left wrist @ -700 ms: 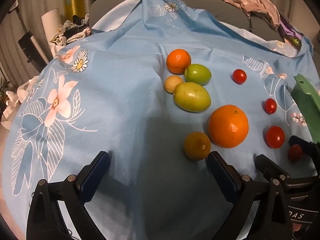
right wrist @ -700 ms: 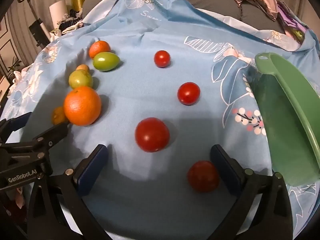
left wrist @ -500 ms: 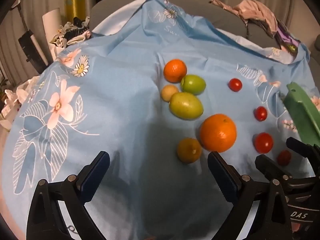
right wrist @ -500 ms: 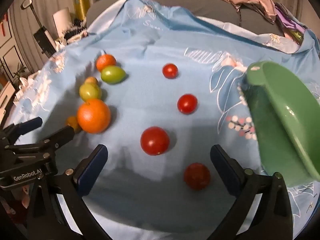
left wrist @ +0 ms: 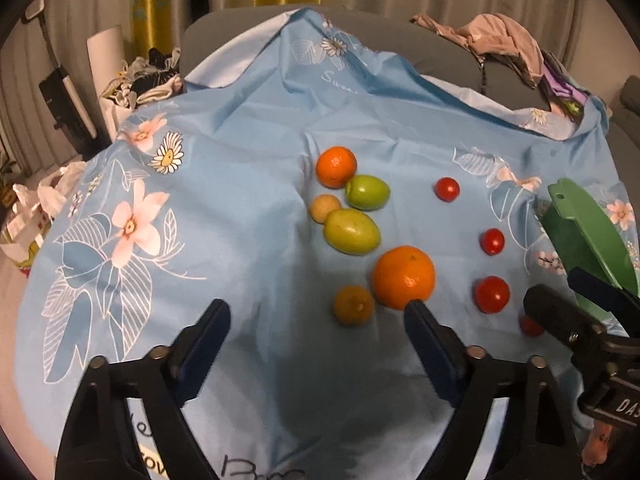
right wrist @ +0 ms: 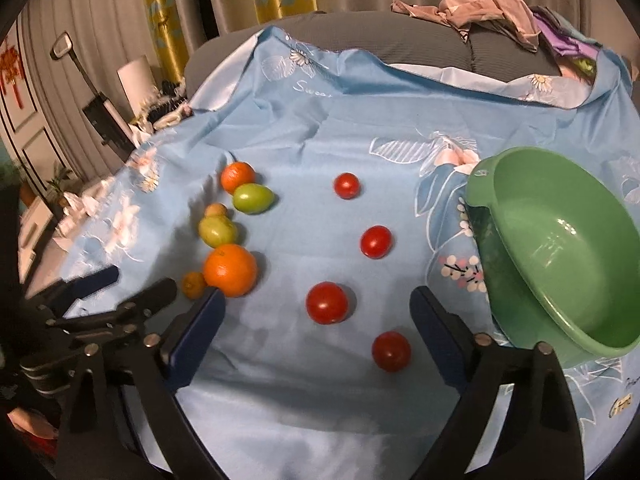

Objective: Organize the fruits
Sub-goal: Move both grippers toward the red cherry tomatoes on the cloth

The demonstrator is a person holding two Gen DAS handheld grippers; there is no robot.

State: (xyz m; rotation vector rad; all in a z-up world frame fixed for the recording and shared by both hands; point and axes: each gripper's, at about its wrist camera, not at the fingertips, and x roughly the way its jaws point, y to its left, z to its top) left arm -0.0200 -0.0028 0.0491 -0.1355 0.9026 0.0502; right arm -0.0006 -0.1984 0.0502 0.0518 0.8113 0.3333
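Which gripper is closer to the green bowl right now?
Right. The right gripper hangs open just beside the green bowl, over the red tomatoes. The left gripper is farther off, open near the big orange.

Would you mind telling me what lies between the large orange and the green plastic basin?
In the right wrist view, red tomatoes lie on the blue cloth between the large orange and the green plastic basin.

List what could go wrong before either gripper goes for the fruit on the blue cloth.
1. The green basin sits tilted on the wrinkled blue cloth; fruit dropped in may tip it.
2. The big orange touches the small yellowish fruit and lies close to a green fruit; open jaws closing there may knock the neighbours rolling.
3. The left gripper and right gripper hover close together and may collide.
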